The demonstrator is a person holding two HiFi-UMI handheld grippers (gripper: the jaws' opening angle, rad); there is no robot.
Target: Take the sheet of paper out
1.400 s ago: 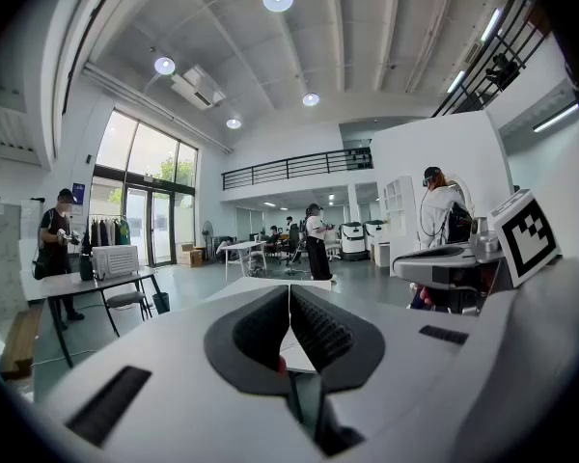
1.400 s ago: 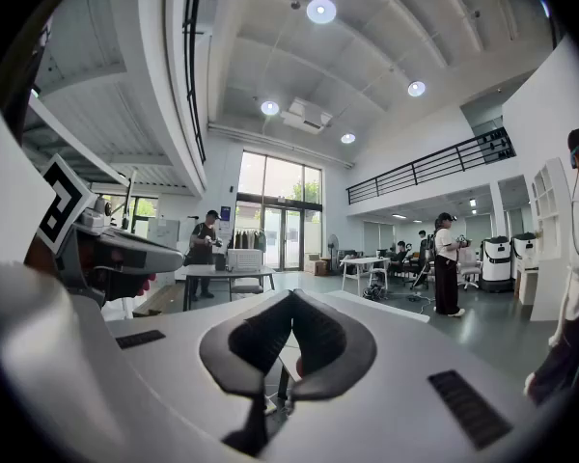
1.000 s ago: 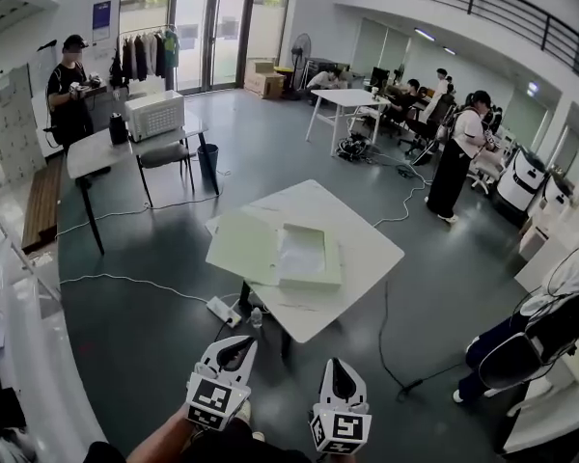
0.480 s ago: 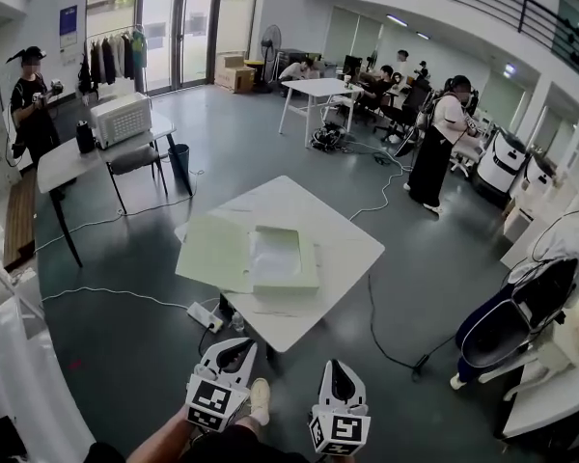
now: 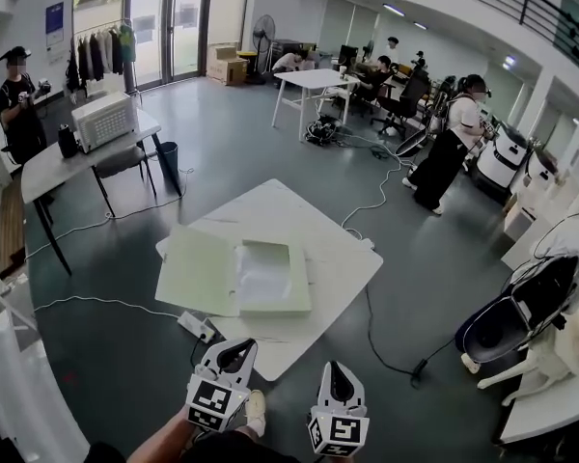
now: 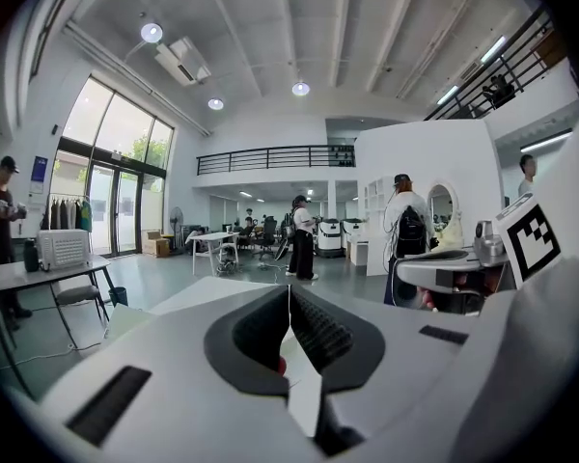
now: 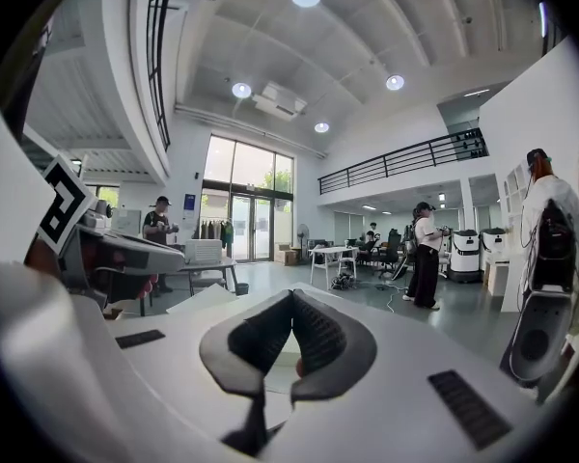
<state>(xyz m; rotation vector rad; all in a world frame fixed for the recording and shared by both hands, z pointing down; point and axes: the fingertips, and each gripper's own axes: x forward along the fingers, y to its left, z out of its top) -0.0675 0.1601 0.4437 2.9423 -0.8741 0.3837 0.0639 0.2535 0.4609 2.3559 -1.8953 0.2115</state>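
A pale green box file (image 5: 198, 270) lies open on the white table (image 5: 314, 225) ahead of me, its lid folded out to the left. A white sheet of paper (image 5: 263, 272) lies in its shallow tray. Both grippers hang low in the head view, short of the table's near corner and above the floor. The left gripper (image 5: 235, 347) is shut with nothing between its jaws, and its ribbed pads meet at the tips (image 6: 289, 292). The right gripper (image 5: 335, 370) is likewise shut and empty (image 7: 291, 297). In the gripper views the table top shows only as a pale strip behind the jaws.
A power strip (image 5: 197, 326) and cables lie on the floor by the table's near left leg. A table with a microwave (image 5: 102, 119) and a person stand at left. Another person (image 5: 446, 152) stands at right, near a black seat (image 5: 517, 314). My shoe (image 5: 256, 411) shows below.
The table with the open file has come nearer and lower in the head view as I walk toward it. Both grippers keep their place in the view and stay shut.
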